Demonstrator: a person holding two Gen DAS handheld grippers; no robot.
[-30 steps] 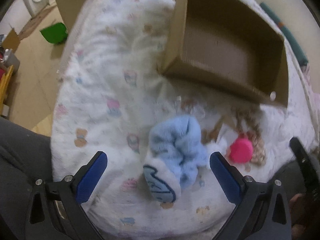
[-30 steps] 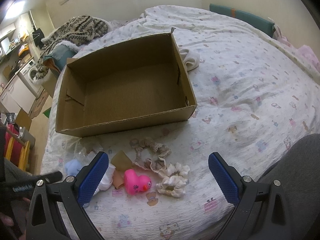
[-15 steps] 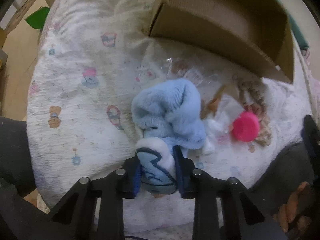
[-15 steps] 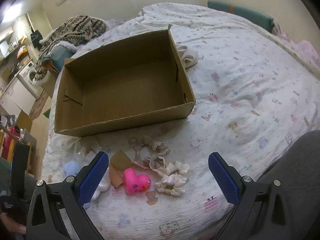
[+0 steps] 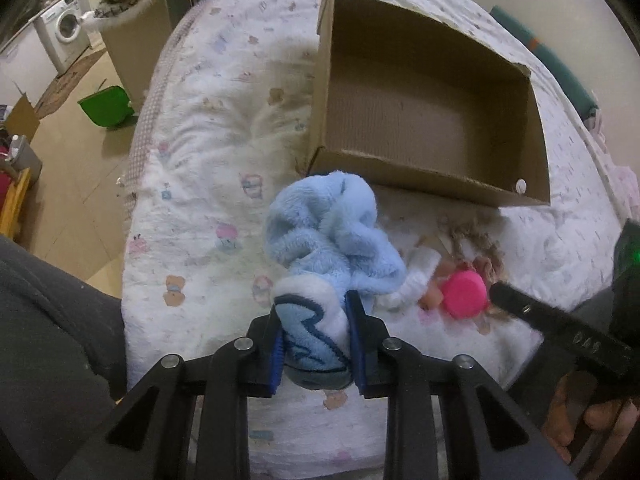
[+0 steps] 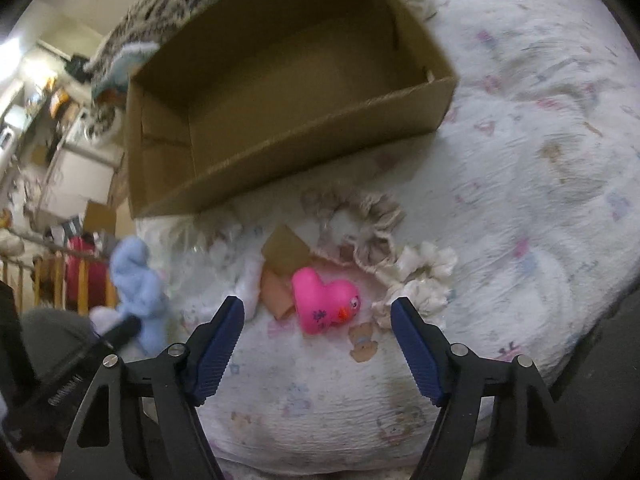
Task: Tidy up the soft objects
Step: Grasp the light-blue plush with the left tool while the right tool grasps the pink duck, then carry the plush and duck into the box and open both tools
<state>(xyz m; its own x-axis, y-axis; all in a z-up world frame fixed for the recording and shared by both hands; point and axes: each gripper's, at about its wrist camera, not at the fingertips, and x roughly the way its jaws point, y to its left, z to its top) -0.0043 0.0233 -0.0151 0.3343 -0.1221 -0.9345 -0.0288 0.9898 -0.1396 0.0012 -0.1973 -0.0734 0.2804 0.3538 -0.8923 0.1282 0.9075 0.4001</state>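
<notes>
Clamping the blue plush sock [image 5: 324,240], the left tool [image 5: 316,344] — right tool [image 6: 318,336] (spread apart) straddles the pink duck [image 6: 326,300].

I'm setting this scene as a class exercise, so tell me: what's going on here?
A person is tidying soft things on a bed with two handheld grippers. The left gripper is shut on a fluffy blue sock, lifted near the empty cardboard box. The right gripper is open, pointed at a pink rubber duck. Scrunchies lie beside the duck.
</notes>
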